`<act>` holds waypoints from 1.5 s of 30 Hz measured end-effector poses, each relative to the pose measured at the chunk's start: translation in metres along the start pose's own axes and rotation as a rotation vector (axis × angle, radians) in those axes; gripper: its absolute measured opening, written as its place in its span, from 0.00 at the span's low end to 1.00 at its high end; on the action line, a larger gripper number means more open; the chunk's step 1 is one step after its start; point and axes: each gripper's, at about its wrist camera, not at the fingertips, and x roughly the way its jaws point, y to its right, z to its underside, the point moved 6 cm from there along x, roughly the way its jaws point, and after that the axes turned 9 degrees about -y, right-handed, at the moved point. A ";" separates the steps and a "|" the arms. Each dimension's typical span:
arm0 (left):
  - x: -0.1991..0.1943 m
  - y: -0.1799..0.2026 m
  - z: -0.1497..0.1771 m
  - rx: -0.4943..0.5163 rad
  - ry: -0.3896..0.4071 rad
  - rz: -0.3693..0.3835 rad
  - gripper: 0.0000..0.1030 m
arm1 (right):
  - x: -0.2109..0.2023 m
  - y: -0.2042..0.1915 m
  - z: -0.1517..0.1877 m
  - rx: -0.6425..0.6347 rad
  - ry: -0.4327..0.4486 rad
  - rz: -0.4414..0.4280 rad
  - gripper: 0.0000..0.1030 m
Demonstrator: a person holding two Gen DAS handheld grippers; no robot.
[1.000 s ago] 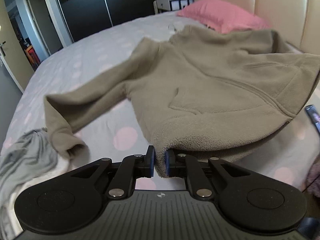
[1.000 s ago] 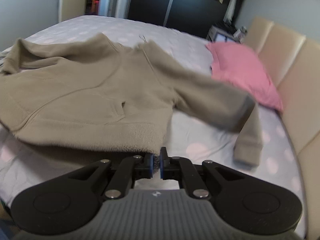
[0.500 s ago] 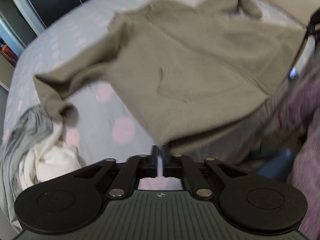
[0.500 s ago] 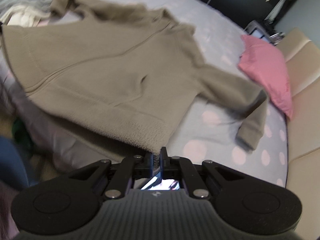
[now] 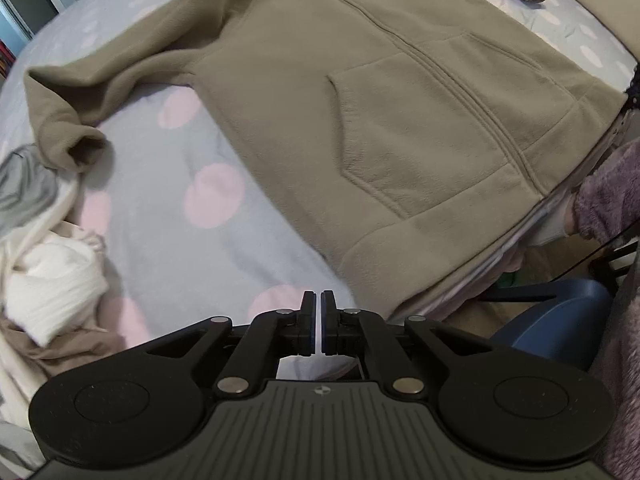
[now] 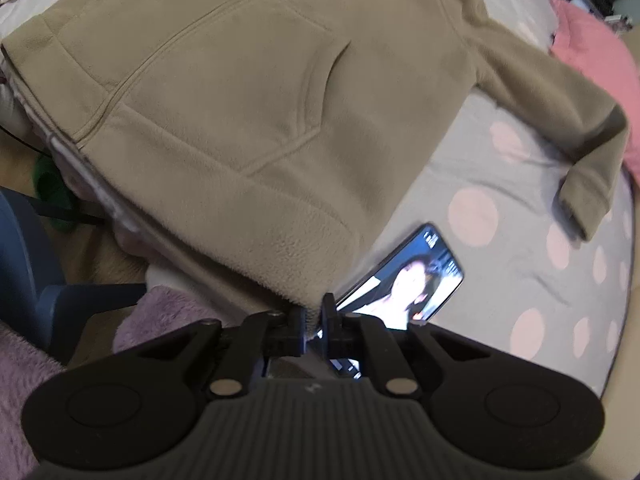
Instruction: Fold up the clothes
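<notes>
A tan fleece zip hoodie (image 5: 392, 92) lies front-up and spread on the polka-dot bed sheet (image 5: 224, 240), sleeves out to both sides; it also shows in the right wrist view (image 6: 240, 92). Its hem hangs at the bed's near edge. My left gripper (image 5: 318, 300) is shut and empty, just off the hoodie's left hem corner. My right gripper (image 6: 316, 312) is shut on the hoodie's right hem corner.
A lit phone (image 6: 404, 280) lies on the sheet right of the right gripper. A pile of white and grey clothes (image 5: 44, 264) sits at the left. A pink pillow (image 6: 592, 52) is at the far right. A blue chair (image 5: 560, 320) stands beside the bed.
The hoodie was laid down flat on the bed. My left gripper let go of the hem corner and closed empty. Both cameras tilted down toward the bed edge.
</notes>
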 end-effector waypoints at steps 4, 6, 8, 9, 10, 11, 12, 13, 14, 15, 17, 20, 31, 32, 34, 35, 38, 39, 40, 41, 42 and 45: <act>0.004 0.000 -0.005 -0.048 0.006 0.047 0.20 | -0.008 -0.004 0.014 -0.012 -0.044 -0.032 0.11; 0.004 -0.002 -0.008 -0.075 0.006 0.068 0.28 | -0.014 0.000 0.016 0.004 -0.036 -0.049 0.13; 0.007 -0.005 -0.013 -0.111 0.006 0.087 0.35 | -0.024 0.008 0.013 0.049 0.001 -0.063 0.24; 0.010 -0.006 -0.017 -0.128 0.004 0.099 0.39 | -0.027 0.013 0.011 0.081 0.025 -0.071 0.29; 0.013 -0.006 -0.020 -0.146 0.002 0.111 0.40 | -0.028 0.018 0.007 0.113 0.044 -0.083 0.34; 0.016 -0.006 -0.023 -0.164 -0.001 0.124 0.40 | -0.027 0.020 0.003 0.142 0.058 -0.100 0.35; 0.020 -0.006 -0.026 -0.178 -0.007 0.138 0.40 | -0.024 0.022 -0.001 0.162 0.069 -0.117 0.35; 0.025 -0.005 -0.029 -0.190 -0.014 0.150 0.41 | -0.019 0.022 -0.006 0.171 0.075 -0.135 0.35; 0.031 -0.004 -0.031 -0.195 -0.024 0.155 0.42 | -0.014 0.023 -0.012 0.181 0.081 -0.153 0.35; 0.037 -0.003 -0.032 -0.200 -0.034 0.160 0.44 | -0.010 0.022 -0.016 0.183 0.086 -0.166 0.35; 0.049 -0.001 -0.034 -0.207 -0.054 0.153 0.44 | 0.002 0.020 -0.024 0.171 0.081 -0.164 0.40; 0.064 -0.001 -0.033 -0.223 -0.084 0.155 0.44 | 0.024 0.024 -0.030 0.168 0.060 -0.171 0.42; 0.103 -0.003 -0.033 -0.303 -0.149 0.207 0.46 | 0.063 0.013 -0.051 0.152 0.017 -0.226 0.56; 0.105 -0.003 -0.033 -0.308 -0.150 0.210 0.46 | 0.064 0.013 -0.053 0.159 0.010 -0.231 0.55; 0.106 -0.003 -0.034 -0.319 -0.148 0.214 0.45 | 0.067 0.014 -0.056 0.179 0.002 -0.240 0.53; 0.107 -0.003 -0.034 -0.322 -0.146 0.214 0.45 | 0.068 0.013 -0.057 0.189 0.001 -0.243 0.51; 0.104 0.002 -0.035 -0.302 -0.134 0.199 0.36 | 0.065 0.009 -0.060 0.176 0.004 -0.219 0.41; 0.102 0.003 -0.035 -0.290 -0.131 0.188 0.31 | 0.062 0.006 -0.060 0.160 0.006 -0.204 0.36; 0.099 0.005 -0.036 -0.279 -0.128 0.180 0.27 | 0.059 0.004 -0.060 0.137 0.008 -0.183 0.27; 0.096 0.005 -0.036 -0.273 -0.126 0.179 0.25 | 0.055 0.002 -0.060 0.121 0.009 -0.170 0.24; 0.091 0.005 -0.037 -0.271 -0.122 0.186 0.21 | 0.050 0.001 -0.059 0.110 0.010 -0.161 0.22; 0.070 0.002 -0.039 -0.257 -0.107 0.209 0.16 | 0.032 -0.001 -0.058 0.080 0.016 -0.144 0.19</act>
